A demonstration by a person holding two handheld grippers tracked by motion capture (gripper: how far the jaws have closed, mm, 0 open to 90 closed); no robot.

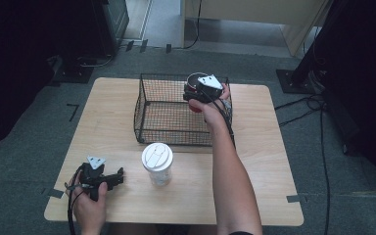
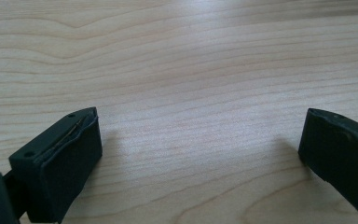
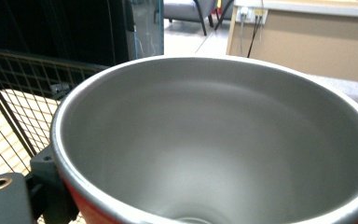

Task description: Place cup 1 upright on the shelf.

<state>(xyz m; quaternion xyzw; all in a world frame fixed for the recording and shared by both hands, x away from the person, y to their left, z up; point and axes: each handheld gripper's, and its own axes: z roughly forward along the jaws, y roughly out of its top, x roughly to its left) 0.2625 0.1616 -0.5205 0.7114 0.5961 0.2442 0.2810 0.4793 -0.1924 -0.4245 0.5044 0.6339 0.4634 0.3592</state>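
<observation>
Tabletop (image 1: 112, 122): we see a light wooden surface carrying a basket and a lidded cup; our left gripper rests low at its near left corner.
Wire basket (image 1: 149, 105): black mesh, open at the top, standing toward the far middle of the tabletop; we see nothing lying on the part of its floor that shows.
Lidded cup (image 1: 157, 163): clear body, white lid, upright just in front of the basket and apart from it, between our two arms.
Red cup (image 1: 194, 78): red outside, bare metal inside, held at the basket's far right corner, above the rim as far as we can tell; in the right gripper view its mouth (image 3: 223, 140) faces the camera and it is empty.
Right gripper (image 1: 200, 90): its jaws pinch the red cup; we see one jaw pressed against the cup's outer wall.
Left gripper (image 1: 110, 178): jaws spread wide over bare wood, holding nothing.
Progress: we judge the red cup is about to go into the basket, not yet let go; the lidded cup is untouched and probably comes next.
Writing: we can read no brand or label on anything.
</observation>
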